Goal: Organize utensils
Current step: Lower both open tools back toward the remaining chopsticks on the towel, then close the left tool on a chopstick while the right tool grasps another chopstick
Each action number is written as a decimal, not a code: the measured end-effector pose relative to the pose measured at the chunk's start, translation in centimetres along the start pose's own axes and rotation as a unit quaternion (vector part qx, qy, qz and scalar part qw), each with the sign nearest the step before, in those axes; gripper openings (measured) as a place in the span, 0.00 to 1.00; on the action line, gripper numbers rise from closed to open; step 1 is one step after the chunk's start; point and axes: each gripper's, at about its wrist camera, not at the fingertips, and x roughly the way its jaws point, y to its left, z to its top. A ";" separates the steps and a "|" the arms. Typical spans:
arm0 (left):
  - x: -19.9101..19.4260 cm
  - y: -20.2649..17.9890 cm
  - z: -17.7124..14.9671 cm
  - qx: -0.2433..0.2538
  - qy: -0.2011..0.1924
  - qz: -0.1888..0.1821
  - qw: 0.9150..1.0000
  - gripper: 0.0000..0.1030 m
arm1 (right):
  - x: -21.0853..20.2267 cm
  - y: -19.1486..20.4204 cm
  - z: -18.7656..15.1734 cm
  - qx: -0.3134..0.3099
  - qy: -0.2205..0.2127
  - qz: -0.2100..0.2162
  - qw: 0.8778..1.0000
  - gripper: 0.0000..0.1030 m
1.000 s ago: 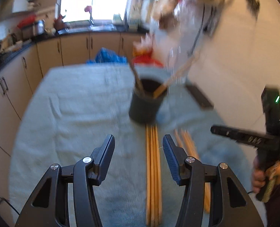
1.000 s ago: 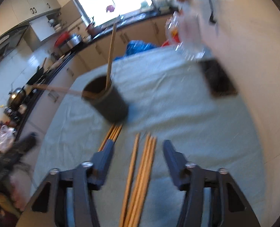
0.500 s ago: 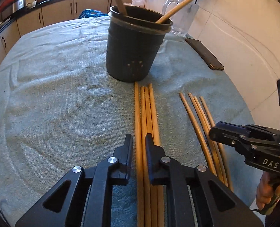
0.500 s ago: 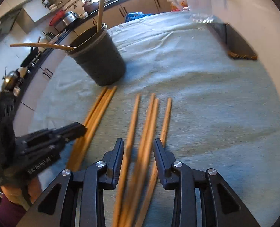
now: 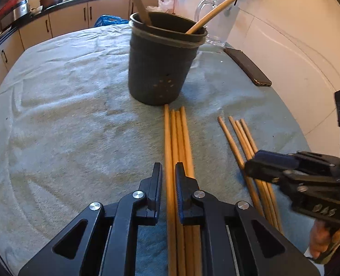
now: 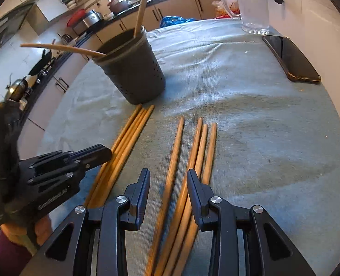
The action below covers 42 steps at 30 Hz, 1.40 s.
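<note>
Bamboo-coloured chopsticks lie in two groups on the towel-covered bench [image 5: 55, 119], and this is the pick-up step of clearing them into the dark holder [image 5: 160, 69], which stands toward the far edge with two sticks already leaning in it.

The left group of chopsticks [image 5: 181, 138] runs from the holder's foot back toward the near edge. The left gripper [image 5: 168, 177] is down over it, jaws nearly together and clamped on the leftmost stick of that group, the others lying just beside the right finger. The right group of chopsticks [image 6: 200, 151] lies nearer the wall-side edge. The right gripper [image 6: 168, 184] straddles it with jaws partly apart: the leftmost stick sits between them untouched on its left, while the right finger rests against or on top of the neighbouring sticks. Whether any of these is truly pinched I cannot tell, and it looks more like a loose bracket than a grip.

Next, I judge, the left stick needs lifting clear without dragging its neighbours, tipping upright and lowering into the holder's mouth between the leaning sticks. The right gripper would need to close fully on one stick first. A phone [image 6: 292, 59] and a clear jug [image 6: 252, 4] sit by the wall, out of the way.
</note>
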 end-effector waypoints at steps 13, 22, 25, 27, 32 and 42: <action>-0.6 4.4 0.0 -0.084 0.011 -0.017 0.996 0.05 | 1.8 0.3 0.9 -0.005 0.013 -0.045 0.999 0.15; -3.2 7.0 -2.5 -0.094 0.031 0.007 0.995 0.06 | 1.6 1.3 -0.2 -0.020 0.030 -0.034 0.999 0.16; -3.0 7.0 -1.9 -0.090 0.033 0.025 0.995 0.08 | 1.8 1.5 0.2 -0.022 0.035 -0.040 0.998 0.16; -2.4 6.8 -1.1 -0.084 0.040 0.031 0.995 0.11 | 2.1 1.4 0.5 -0.020 0.040 -0.044 0.998 0.16; -1.2 6.3 0.6 -0.065 0.048 0.039 0.996 0.12 | 2.5 1.5 1.4 -0.018 0.049 -0.054 0.997 0.16; -0.7 7.4 0.9 -0.069 0.030 0.006 0.997 0.12 | 1.1 -2.2 0.8 0.044 0.040 -0.023 0.998 0.16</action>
